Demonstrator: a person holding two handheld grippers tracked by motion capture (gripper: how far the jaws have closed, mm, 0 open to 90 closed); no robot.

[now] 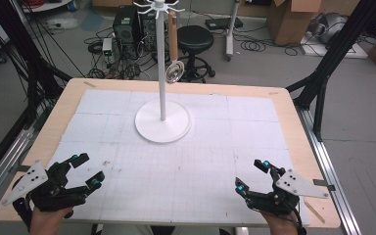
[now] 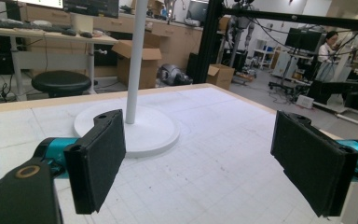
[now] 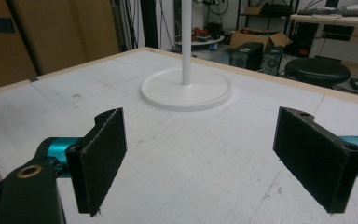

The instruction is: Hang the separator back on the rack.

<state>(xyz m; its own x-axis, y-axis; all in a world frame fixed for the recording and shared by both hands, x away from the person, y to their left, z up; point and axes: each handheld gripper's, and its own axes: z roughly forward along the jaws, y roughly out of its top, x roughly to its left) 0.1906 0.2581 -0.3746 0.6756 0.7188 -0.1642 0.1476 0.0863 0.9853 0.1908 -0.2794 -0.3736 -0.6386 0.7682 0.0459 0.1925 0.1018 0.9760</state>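
- On the counter (image 1: pixel 54 127), far middle: white hook stand (image 1: pixel 162 120), upright, with a wooden-handled strainer (image 1: pixel 174 70) hanging from its top hooks.
- Near-left of the stand, well apart: left hand-held gripper (image 1: pixel 86 169), jaws spread wide, nothing between.
- Near-right of the stand, well apart: right hand-held gripper (image 1: pixel 251 175), jaws spread, empty.

Even overhead light, soft shadows, slight blur throughout.
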